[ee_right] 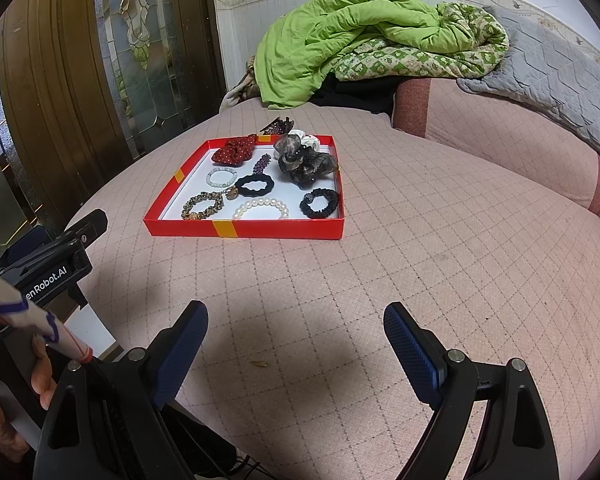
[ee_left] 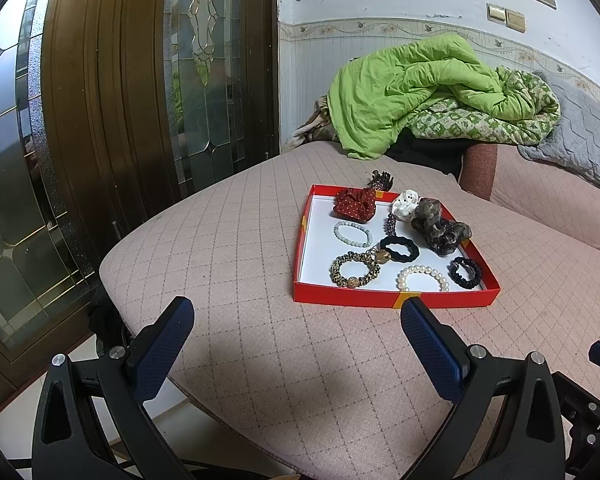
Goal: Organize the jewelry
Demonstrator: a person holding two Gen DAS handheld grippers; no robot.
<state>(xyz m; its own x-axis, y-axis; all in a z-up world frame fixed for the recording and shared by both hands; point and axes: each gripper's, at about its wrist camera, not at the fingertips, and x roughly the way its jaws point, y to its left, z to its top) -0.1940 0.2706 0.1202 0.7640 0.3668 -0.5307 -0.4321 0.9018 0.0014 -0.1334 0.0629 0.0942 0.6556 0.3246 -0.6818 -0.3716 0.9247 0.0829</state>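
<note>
With both the left gripper [ee_left: 296, 326] and right gripper [ee_right: 296, 330] spread wide and empty, reach up-frame to the red tray [ee_right: 260, 229], singling out the pearl bracelet [ee_right: 261, 205] without snagging the neighbouring scrunchies.

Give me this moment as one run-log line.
left hand-held gripper: open, empty | right hand-held gripper: open, empty | red tray: on cushion, holds bracelets and scrunchies | hair claw: outside tray

Bare pink cushion [ee_right: 380, 280] ahead – open path to red tray [ee_right: 280, 229], green quilt [ee_right: 340, 20] blocks behind, door [ee_left: 120, 100] left
</note>
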